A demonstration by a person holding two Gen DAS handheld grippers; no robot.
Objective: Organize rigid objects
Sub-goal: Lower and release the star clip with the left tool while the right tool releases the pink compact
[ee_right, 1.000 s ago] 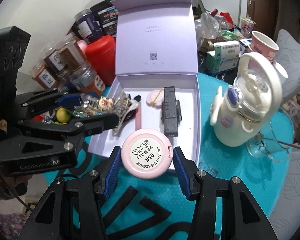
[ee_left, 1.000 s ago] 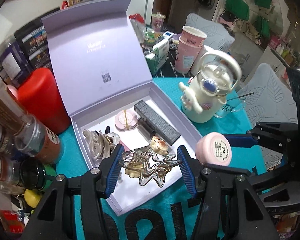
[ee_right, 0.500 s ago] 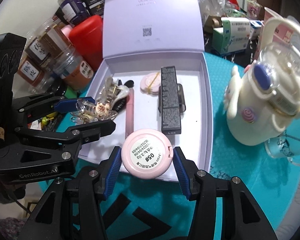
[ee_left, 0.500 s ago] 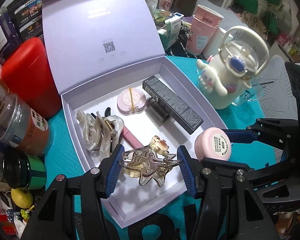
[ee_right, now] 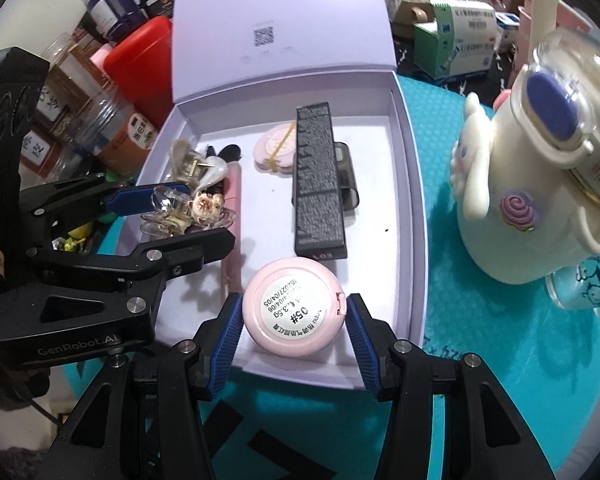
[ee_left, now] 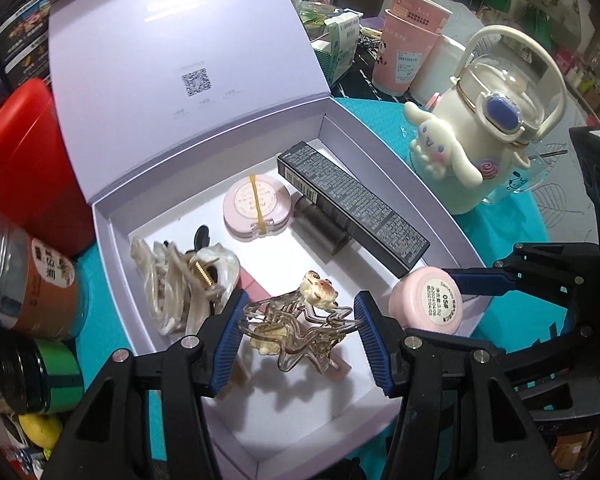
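The left gripper (ee_left: 298,330) is clamping a clear star-shaped hair clip (ee_left: 296,326) between its blue pads, holding it just above the white floor of the open lilac box (ee_left: 112,264), over the near left part. Beneath the clip a pink tube (ee_left: 256,286) is lying, and just to its left a pearly claw clip (ee_left: 180,280) is resting against the box's left wall. Outside that wall, jars (ee_left: 40,276) and a red container (ee_left: 20,160) are crowding the edge.

Toward the middle, a pink banded compact (ee_left: 256,206) and a long dark carton (ee_left: 352,208) are occupying the back half; the near floor in front of the carton is lying bare.

The right gripper (ee_right: 294,322) is gripping a round pink compact (ee_right: 294,314), label up, with both pads pressing its sides. It is hanging over the box's near right corner, close to the front rim (ee_right: 300,376) and just short of the carton's near end.

Right of the box, a cream character bottle (ee_right: 540,184) is standing on the teal mat (ee_right: 460,360), well apart from the right wall.
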